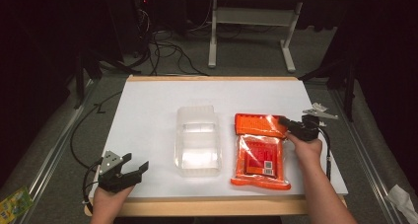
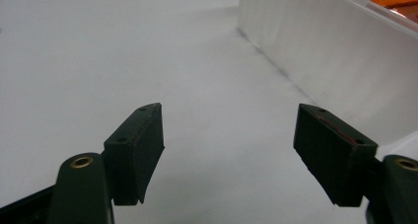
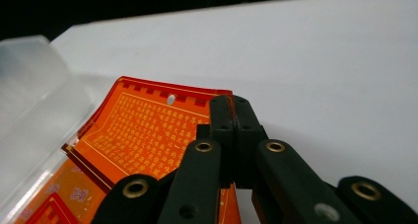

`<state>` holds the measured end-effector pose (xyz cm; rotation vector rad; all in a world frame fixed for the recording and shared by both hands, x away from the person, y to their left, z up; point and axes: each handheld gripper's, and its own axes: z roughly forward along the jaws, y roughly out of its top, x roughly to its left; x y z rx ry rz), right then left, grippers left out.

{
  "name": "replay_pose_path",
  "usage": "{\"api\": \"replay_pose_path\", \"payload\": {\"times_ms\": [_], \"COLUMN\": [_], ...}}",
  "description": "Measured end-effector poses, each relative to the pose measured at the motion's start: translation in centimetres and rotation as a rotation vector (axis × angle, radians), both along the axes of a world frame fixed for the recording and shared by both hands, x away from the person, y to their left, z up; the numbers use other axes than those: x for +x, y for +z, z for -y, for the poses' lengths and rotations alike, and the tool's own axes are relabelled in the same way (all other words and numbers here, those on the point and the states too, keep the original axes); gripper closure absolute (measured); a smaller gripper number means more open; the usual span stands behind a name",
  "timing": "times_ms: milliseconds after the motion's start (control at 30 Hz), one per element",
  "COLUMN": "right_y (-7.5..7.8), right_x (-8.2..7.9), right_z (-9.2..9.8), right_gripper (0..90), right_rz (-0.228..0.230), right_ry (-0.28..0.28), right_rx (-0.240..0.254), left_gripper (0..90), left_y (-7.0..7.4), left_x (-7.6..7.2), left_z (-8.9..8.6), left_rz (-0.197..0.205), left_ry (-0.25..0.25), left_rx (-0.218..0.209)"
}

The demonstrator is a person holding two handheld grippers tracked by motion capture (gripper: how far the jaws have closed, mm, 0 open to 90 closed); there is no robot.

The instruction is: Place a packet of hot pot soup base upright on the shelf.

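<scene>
An orange packet (image 1: 259, 152) with red print lies on the white table (image 1: 148, 110), right of a clear plastic container (image 1: 198, 141). My right gripper (image 1: 285, 123) is shut on the packet's far right corner; in the right gripper view the jaws pinch the packet (image 3: 143, 130) edge at the right gripper (image 3: 230, 105) tip, and the top flap lifts and bends. My left gripper (image 1: 138, 164) rests open at the table's near left, nothing between its fingers. In the left gripper view the left gripper (image 2: 229, 135) faces bare table with the container wall (image 2: 335, 51) on the right.
The table's wooden front edge (image 1: 212, 204) runs along the bottom. A cable (image 1: 79, 135) trails off the left side. A white stand (image 1: 251, 31) and tangled cords sit on the floor beyond the table. A green-yellow wrapper (image 1: 14, 202) lies at the lower left.
</scene>
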<state>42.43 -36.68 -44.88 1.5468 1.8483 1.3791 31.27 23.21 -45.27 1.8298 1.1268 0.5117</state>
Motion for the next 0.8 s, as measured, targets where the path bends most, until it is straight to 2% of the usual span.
{"api": "replay_pose_path", "payload": {"times_ms": [133,200,433,800], "right_y": [0.9,1.3,2.5,5.8], "right_x": [-0.9,-1.4,-3.2,-6.2], "right_z": [2.6,3.5,3.4,1.0], "right_gripper": [90.0,90.0,90.0,90.0], "right_rz": [0.073,0.085,0.157,0.261], "right_ry": [-0.119,-0.137,-0.088,-0.028], "right_rx": [0.024,0.025,-0.005,-0.027], "left_gripper": [28.0,28.0,28.0,28.1], "left_y": [0.1,0.1,0.2,0.7], "left_x": [0.0,0.0,0.1,-0.3], "left_z": [-0.1,-0.1,0.5,0.8], "left_rz": [0.003,0.003,0.01,0.031], "left_ry": [0.004,0.004,-0.016,-0.039], "left_rx": [-0.004,-0.006,-0.001,-0.016]}}
